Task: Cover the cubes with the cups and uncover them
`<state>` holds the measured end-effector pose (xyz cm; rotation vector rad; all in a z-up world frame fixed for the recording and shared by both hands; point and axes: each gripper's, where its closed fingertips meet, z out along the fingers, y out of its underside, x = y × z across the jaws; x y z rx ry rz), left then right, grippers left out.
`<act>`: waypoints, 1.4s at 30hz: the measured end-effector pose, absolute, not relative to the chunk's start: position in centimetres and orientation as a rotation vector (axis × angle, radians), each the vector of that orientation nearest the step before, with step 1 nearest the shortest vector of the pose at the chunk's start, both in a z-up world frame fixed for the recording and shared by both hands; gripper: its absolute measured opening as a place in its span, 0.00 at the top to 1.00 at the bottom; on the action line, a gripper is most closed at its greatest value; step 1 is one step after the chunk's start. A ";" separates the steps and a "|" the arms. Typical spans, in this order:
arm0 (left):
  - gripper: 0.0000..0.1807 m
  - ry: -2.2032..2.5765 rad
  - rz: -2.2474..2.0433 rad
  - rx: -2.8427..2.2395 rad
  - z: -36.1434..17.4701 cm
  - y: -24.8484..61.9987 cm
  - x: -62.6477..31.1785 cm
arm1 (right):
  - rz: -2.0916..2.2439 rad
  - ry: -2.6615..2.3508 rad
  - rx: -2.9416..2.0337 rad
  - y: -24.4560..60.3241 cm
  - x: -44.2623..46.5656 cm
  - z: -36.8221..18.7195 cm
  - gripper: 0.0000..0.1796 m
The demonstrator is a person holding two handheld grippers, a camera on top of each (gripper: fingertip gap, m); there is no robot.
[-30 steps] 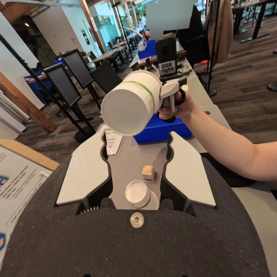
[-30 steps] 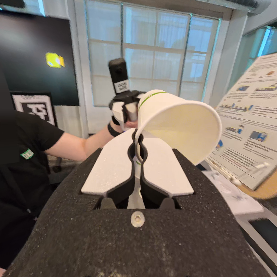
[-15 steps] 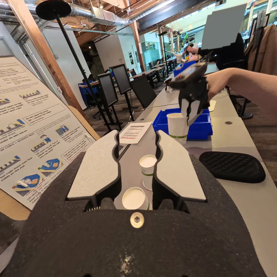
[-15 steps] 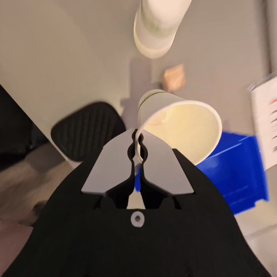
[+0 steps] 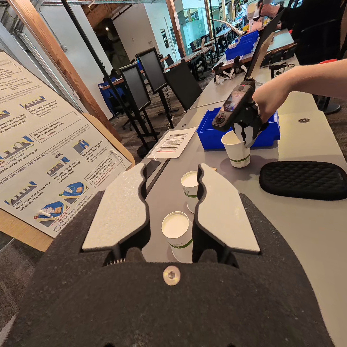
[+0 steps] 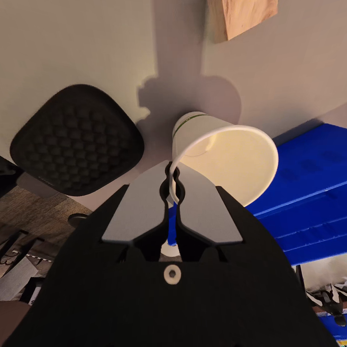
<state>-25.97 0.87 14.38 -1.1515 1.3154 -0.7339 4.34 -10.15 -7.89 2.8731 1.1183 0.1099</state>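
My left gripper [image 5: 171,166] is open and empty, held low over the grey table [image 5: 281,216]. Two white paper cups stand mouth down between its fingers, one near [image 5: 175,232] and one farther [image 5: 189,189]. A corner of a wooden cube [image 5: 213,169] peeks out past the right finger. My right gripper [image 6: 172,169] is shut on the rim of a third white cup [image 6: 225,159]. That cup is mouth up at or just above the table [image 5: 237,152], with the right gripper [image 5: 242,135] above it. The wooden cube [image 6: 242,16] lies beyond it.
A blue bin [image 5: 238,131] stands right behind the held cup and shows in the right wrist view [image 6: 309,187]. A black quilted pad [image 5: 304,180] lies to the right. A leaning instruction poster [image 5: 47,150] stands at the left, with a paper sheet [image 5: 172,142] beyond.
The right gripper turned its cup from sideways up in the air to mouth up and brought it down to the table by the blue bin. The left gripper's view tipped up.
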 end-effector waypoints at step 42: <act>0.46 2.167 -0.320 -1.640 -5.2 6.2 -9.7 | -0.034 1.649 3.554 -15.7 -0.1 1.4 0.71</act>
